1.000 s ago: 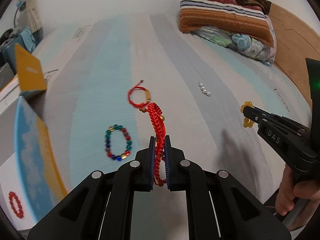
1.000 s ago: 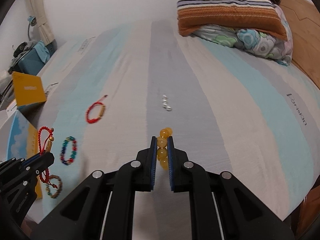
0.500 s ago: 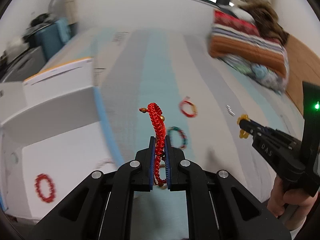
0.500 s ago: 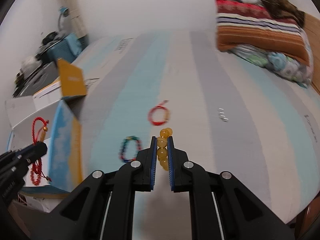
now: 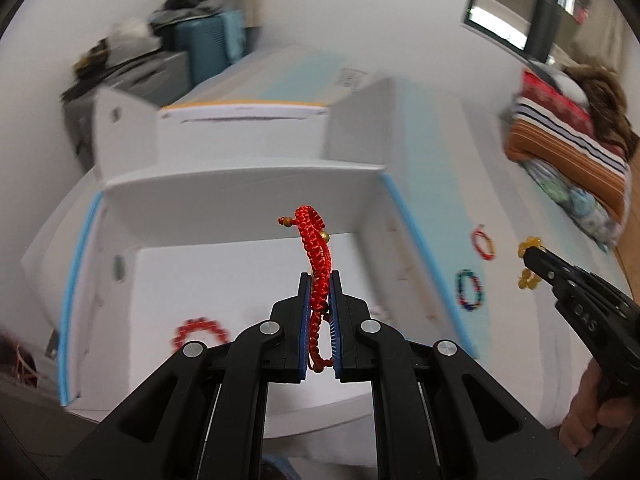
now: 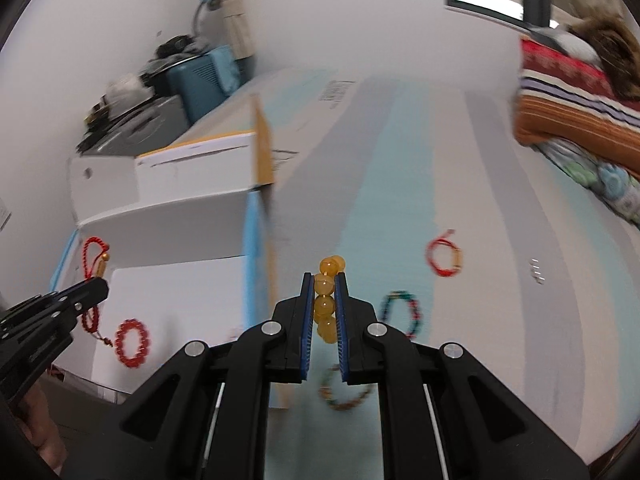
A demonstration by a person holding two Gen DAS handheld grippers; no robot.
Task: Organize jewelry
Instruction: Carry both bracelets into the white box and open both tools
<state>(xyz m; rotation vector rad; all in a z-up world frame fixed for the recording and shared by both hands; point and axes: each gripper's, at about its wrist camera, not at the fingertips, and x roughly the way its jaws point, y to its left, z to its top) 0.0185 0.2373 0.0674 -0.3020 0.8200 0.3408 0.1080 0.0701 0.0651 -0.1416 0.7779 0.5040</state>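
Fingers of the left gripper (image 5: 319,292) clamped a red braided bracelet (image 5: 314,236) above a white box (image 5: 224,276). Right gripper (image 6: 324,292) fingers clamped a yellow bead bracelet (image 6: 325,300) over the bed (image 6: 400,184).

A bed (image 6: 460,184) with a sheet striped grey, white and pale blue fills the room. Plain white walls (image 6: 340,20) rise behind it, with a window (image 5: 516,4) upper right (daylight outside). Folded striped blankets (image 5: 568,140) sit stacked at the right; a cluttered blue case (image 6: 204,76) stands in the left corner.

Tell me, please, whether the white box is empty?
Not empty: the white box is open, and a red bead bracelet already lies on its floor.
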